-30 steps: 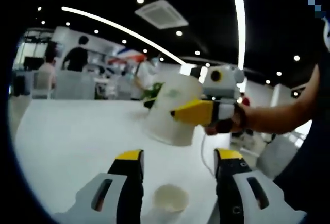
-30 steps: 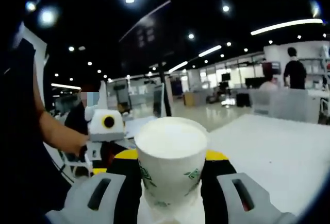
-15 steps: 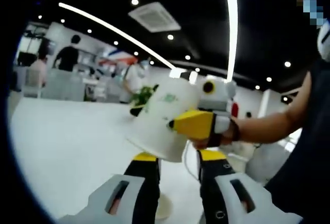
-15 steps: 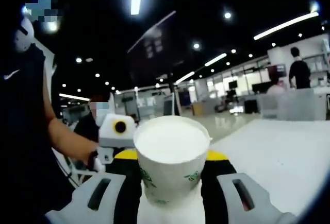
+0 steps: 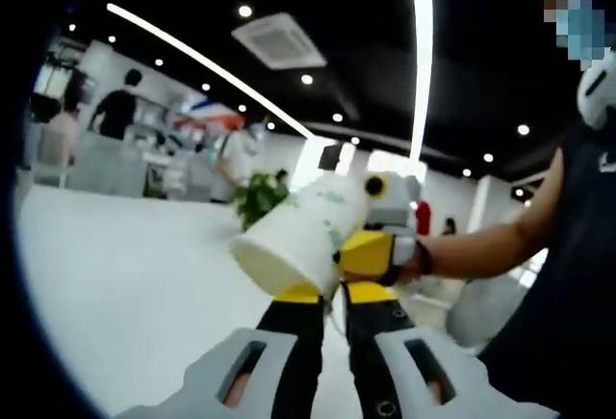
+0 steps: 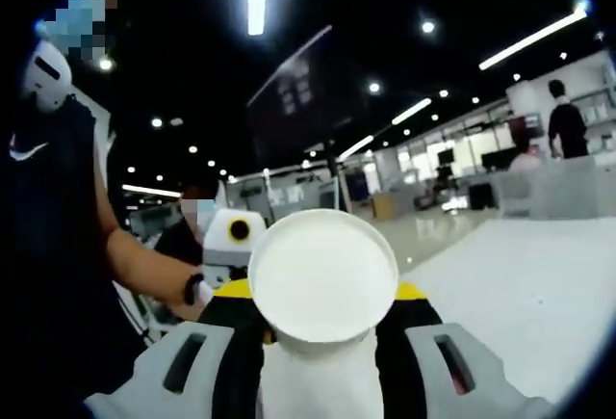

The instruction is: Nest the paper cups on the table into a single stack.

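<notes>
Right gripper: its yellow-tipped black jaws are clamped on the white paper cup with green print, held in the air with its round bottom toward the camera.
Left gripper: jaws nearly together; whether they pinch anything cannot be told.
Cup position: in the left gripper view the cup is tilted, just above the left jaw tips, over the white table.
Risk: thin paper may crush under the squeeze, or the tilted cup may miss and jam when nesting.

no readable text, green print on paper cup too blurred to read
</notes>
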`<state>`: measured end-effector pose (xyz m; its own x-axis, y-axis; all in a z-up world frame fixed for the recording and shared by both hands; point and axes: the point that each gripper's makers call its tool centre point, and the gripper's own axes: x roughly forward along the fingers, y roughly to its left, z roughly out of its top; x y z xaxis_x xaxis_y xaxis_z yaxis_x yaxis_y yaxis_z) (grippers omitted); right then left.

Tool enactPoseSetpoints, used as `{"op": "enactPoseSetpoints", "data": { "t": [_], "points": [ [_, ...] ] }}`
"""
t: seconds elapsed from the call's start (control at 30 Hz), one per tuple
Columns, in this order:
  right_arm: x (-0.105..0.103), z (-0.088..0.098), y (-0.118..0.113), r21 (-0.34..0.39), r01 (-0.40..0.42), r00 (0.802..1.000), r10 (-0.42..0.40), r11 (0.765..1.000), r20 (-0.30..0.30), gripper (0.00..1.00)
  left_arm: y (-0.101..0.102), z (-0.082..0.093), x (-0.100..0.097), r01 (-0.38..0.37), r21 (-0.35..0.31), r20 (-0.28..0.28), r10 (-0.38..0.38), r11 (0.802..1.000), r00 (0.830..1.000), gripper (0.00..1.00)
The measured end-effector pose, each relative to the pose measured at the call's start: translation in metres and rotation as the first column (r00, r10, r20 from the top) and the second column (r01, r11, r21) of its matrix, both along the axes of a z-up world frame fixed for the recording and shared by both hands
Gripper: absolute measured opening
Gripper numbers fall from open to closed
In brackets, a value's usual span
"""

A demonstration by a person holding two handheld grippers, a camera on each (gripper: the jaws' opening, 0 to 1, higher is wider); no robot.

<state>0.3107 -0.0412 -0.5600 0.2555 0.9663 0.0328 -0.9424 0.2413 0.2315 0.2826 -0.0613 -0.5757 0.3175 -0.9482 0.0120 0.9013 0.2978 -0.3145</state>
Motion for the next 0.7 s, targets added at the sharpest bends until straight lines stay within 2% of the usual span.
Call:
{"op": "enactPoseSetpoints", "data": {
  "t": [0.1, 0.3, 0.4, 0.6, 0.7],
  "points": [
    [-0.003, -0.002, -0.001, -0.016, -0.013, 1.000, 0.013, 1.000, 0.005, 0.43, -0.002, -0.002, -0.003, 0.026, 0.033, 0.014, -0.027, 0.999, 1.000, 0.01],
    [-0.005, -0.004, -0.008, -0.049, -0.026, 1.000, 0.026, 0.998, 0.008, 0.44, -0.001, 0.000, -0.006, 0.062, 0.053, 0.012, -0.063, 0.997, 0.998, 0.00],
    [-0.005, -0.005, -0.012, -0.069, -0.030, 1.000, 0.030, 0.997, 0.000, 0.44, 0.001, -0.005, -0.007, 0.081, 0.093, 0.016, -0.083, 0.992, 0.996, 0.00],
    [-0.005, -0.006, -0.018, -0.092, -0.045, 0.999, 0.045, 0.995, -0.006, 0.46, 0.004, -0.018, -0.014, 0.138, 0.200, 0.015, -0.144, 0.970, 0.990, 0.00],
    [-0.009, -0.010, -0.019, -0.116, -0.065, 0.998, 0.064, 0.991, -0.009, 0.41, 0.005, -0.021, -0.016, 0.157, 0.239, 0.017, -0.166, 0.958, 0.986, 0.00]
  ]
}}
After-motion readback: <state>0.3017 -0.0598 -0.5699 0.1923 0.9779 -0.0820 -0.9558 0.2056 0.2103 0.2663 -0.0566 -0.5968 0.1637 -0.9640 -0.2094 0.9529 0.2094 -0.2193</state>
